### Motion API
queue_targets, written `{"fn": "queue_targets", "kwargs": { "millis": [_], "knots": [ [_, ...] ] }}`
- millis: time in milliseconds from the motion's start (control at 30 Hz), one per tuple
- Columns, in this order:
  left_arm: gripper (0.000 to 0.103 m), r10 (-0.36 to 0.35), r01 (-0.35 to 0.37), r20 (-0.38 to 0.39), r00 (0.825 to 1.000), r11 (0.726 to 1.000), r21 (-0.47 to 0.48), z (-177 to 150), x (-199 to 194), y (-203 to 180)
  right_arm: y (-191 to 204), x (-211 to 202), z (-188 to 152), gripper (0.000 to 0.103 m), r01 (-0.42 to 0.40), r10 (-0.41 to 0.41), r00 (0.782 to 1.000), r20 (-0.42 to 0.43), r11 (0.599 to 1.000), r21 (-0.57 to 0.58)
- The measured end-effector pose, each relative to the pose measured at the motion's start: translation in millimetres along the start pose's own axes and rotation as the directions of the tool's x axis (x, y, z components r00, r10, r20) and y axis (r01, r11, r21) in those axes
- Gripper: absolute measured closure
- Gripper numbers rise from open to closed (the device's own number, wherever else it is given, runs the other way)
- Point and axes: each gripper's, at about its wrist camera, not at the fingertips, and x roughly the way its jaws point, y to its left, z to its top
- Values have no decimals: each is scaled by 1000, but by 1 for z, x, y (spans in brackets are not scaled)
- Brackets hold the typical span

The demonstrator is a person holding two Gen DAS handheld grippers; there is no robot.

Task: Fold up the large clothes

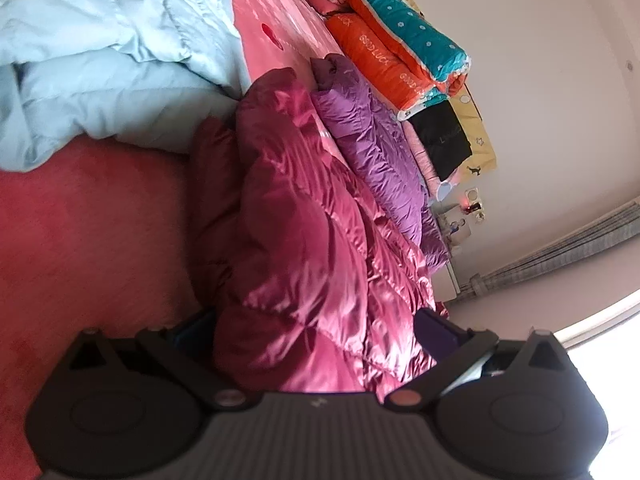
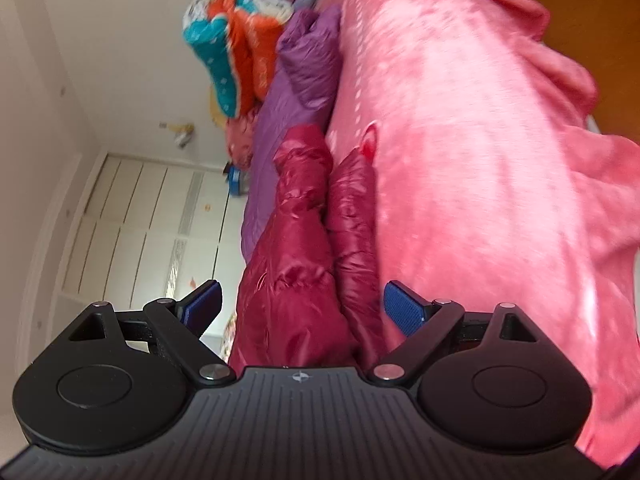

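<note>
Two grippers, left gripper (image 1: 316, 344) and right gripper (image 2: 302, 308) both spread wide around maroon jacket (image 1: 304, 240), pink bed (image 2: 460, 160).

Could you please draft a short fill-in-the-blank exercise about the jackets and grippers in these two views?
1. The jaws of the right gripper stand ____.
2. The shiny jacket nearest the left gripper is coloured ____.
3. Beside it lies a ____ jacket.
4. The bed is covered by a ____ blanket.

Missing words: open; maroon; purple; pink
</note>
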Motion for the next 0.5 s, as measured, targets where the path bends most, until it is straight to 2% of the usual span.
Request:
{"fn": "queue_targets", "kwargs": {
  "millis": [100, 267, 500],
  "knots": [
    [1, 15, -15, -13, 1000, 1000, 17, 0, 5, -2, 6, 18, 5, 0, -4, 1, 999, -49, 999, -44],
    [1, 42, -40, -31, 999, 998, 49, 0, 14, -4, 24, 37, 8, 0, 28, -48, 990, -129, 987, -156],
    [1, 68, -65, -38, 997, 994, 83, 0, 29, -9, 40, 53, 5, 0, -12, -42, 973, -229, 973, -229]
  ]
}}
